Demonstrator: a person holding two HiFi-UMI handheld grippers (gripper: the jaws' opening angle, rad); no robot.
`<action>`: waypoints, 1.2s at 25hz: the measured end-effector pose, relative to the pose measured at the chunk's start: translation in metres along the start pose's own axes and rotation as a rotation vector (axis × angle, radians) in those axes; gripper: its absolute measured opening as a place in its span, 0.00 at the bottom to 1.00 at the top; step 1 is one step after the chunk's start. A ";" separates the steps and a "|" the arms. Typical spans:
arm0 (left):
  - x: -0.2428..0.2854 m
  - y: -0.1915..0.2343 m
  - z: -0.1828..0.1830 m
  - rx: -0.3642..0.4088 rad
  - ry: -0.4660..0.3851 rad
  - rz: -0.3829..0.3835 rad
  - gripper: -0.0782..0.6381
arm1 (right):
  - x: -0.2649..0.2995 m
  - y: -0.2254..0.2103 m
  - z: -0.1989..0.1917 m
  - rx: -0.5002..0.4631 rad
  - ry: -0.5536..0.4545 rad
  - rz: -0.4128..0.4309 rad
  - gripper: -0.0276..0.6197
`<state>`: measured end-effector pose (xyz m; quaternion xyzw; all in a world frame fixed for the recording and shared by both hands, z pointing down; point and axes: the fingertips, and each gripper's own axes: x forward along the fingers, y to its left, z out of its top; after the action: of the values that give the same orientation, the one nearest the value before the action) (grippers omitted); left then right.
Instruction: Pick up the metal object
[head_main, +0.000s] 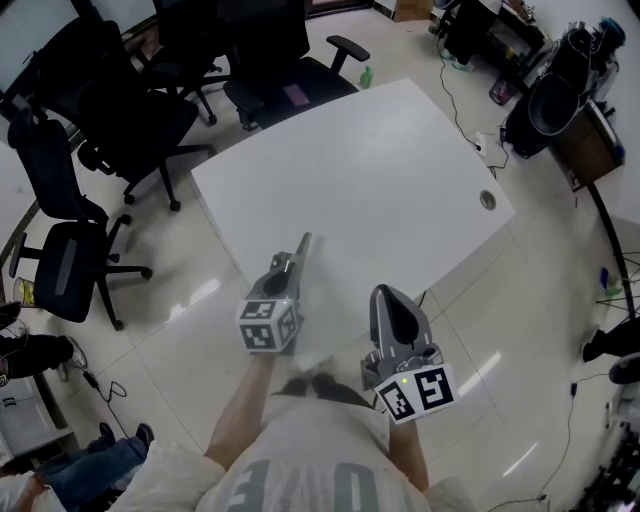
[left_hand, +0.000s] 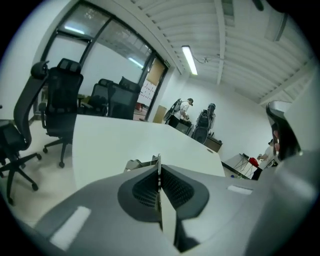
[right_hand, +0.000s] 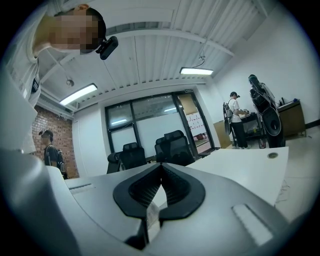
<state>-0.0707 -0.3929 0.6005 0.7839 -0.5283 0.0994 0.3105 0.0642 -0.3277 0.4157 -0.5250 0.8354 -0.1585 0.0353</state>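
Observation:
The metal object (head_main: 303, 245) is a thin, flat silvery piece that sticks out ahead of my left gripper (head_main: 291, 266), over the near left edge of the white table (head_main: 380, 170). In the left gripper view its edge (left_hand: 159, 170) stands upright between the closed pads, and a bent end of the metal object (left_hand: 141, 163) shows beyond them. My left gripper (left_hand: 159, 175) is shut on it. My right gripper (head_main: 386, 296) hangs off the table's near edge with its jaws pressed together and nothing between them (right_hand: 160, 167).
Black office chairs (head_main: 120, 120) stand left of and behind the table. A round cable hole (head_main: 487, 200) sits near the table's right corner. Equipment and cables (head_main: 560, 90) crowd the floor at the right. A person (right_hand: 235, 117) stands in the background.

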 end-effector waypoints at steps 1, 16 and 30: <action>-0.006 -0.001 0.010 0.022 -0.040 0.009 0.11 | 0.001 0.001 0.000 -0.002 0.001 0.002 0.06; -0.226 -0.041 0.221 0.390 -0.815 0.121 0.11 | -0.008 0.032 0.027 -0.080 -0.054 0.014 0.06; -0.292 -0.067 0.141 0.354 -0.802 0.085 0.11 | -0.101 0.078 0.000 -0.078 -0.065 0.003 0.06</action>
<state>-0.1589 -0.2357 0.3225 0.7792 -0.6137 -0.1111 -0.0624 0.0421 -0.2067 0.3810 -0.5295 0.8403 -0.1087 0.0423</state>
